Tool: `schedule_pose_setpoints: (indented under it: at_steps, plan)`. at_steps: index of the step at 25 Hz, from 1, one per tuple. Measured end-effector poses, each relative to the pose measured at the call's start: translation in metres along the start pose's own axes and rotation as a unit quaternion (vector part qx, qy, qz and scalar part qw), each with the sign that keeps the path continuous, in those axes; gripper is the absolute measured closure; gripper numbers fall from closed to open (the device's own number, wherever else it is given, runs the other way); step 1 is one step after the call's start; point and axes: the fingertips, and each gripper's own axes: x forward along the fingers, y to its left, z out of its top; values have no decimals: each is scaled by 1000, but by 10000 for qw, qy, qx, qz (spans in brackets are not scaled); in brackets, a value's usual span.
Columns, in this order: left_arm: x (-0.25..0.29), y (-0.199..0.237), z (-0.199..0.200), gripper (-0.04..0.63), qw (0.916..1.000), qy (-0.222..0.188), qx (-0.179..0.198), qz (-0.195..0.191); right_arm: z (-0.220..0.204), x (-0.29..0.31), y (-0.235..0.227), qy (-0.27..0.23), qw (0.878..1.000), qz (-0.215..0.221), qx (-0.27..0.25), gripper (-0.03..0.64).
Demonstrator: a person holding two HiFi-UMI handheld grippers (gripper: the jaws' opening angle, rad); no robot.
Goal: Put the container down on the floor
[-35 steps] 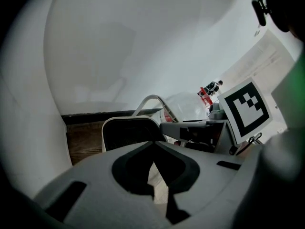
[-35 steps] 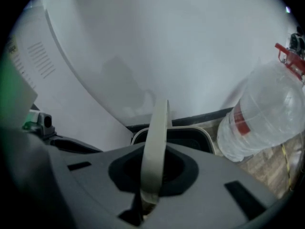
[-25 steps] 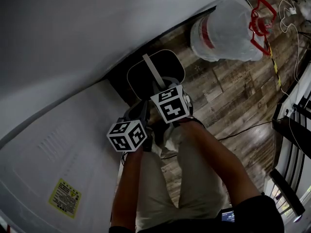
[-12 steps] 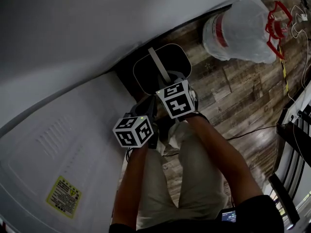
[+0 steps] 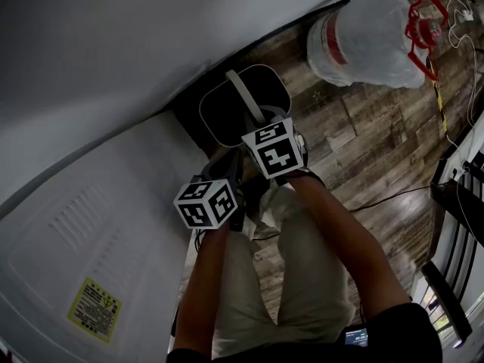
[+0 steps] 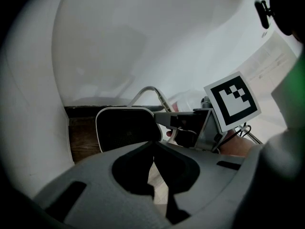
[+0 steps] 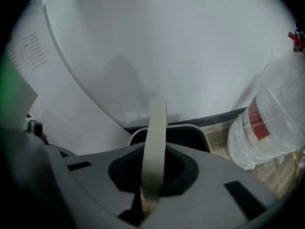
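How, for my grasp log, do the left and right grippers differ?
The right gripper is shut on the container's pale handle; the left gripper is shut on nothing. The right gripper reaches the container's rim; the left gripper sits back, apart from it. Both face the container.

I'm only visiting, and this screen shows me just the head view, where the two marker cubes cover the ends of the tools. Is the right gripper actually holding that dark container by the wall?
Observer: Yes. In the right gripper view the right gripper is shut on the pale handle, which runs up between its jaws above the container.
Visitor: And the other one, is it helping?
Observer: No. The left gripper view shows the left gripper shut with nothing between its jaws, short of the container.
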Motion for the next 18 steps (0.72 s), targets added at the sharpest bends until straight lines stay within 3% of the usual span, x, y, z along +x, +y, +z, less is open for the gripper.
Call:
schedule_pose_setpoints:
  at_steps: [18]
  plan:
    - [22, -29, -24, 577, 9981, 478, 334, -193, -40, -14, -37, 233, 9994, -147, 202, 586]
